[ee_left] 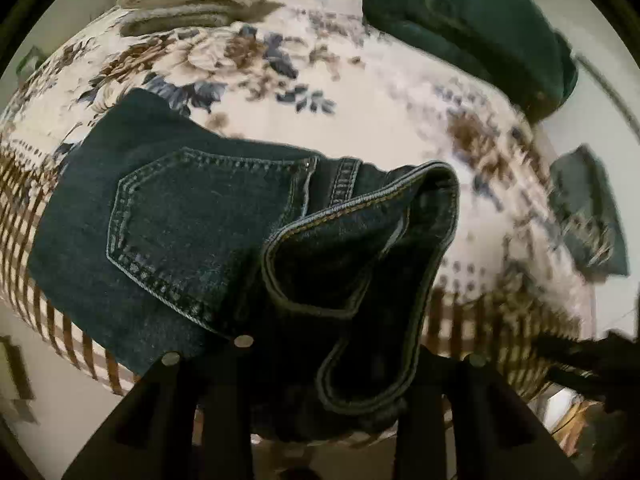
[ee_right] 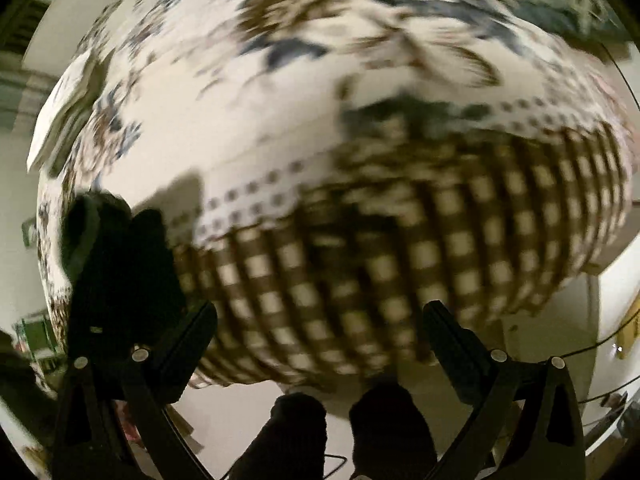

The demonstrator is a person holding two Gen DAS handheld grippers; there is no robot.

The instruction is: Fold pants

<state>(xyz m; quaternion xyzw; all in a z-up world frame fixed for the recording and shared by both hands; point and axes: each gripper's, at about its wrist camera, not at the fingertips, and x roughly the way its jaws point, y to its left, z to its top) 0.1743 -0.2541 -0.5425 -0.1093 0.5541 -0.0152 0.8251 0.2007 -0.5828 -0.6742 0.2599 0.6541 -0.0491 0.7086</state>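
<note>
Dark blue jeans (ee_left: 192, 232) lie folded on the floral bedspread (ee_left: 360, 92) at the near left edge, back pocket up. My left gripper (ee_left: 320, 392) sits right at their near end, where a hemmed leg end (ee_left: 372, 304) bunches up between its black fingers (ee_left: 224, 412); the denim hides the tips, so its hold is unclear. My right gripper (ee_right: 320, 344) is open and empty, above the checkered border of the bedspread (ee_right: 360, 248). The jeans show as a dark lump (ee_right: 112, 260) at the left of the right wrist view.
A folded cream stack (ee_left: 196, 0) lies at the far left of the bed. Dark green garments (ee_left: 472, 28) lie at the far right, another dark piece (ee_left: 588, 212) at the right edge. The person's dark shoes (ee_right: 344, 436) stand on the floor below.
</note>
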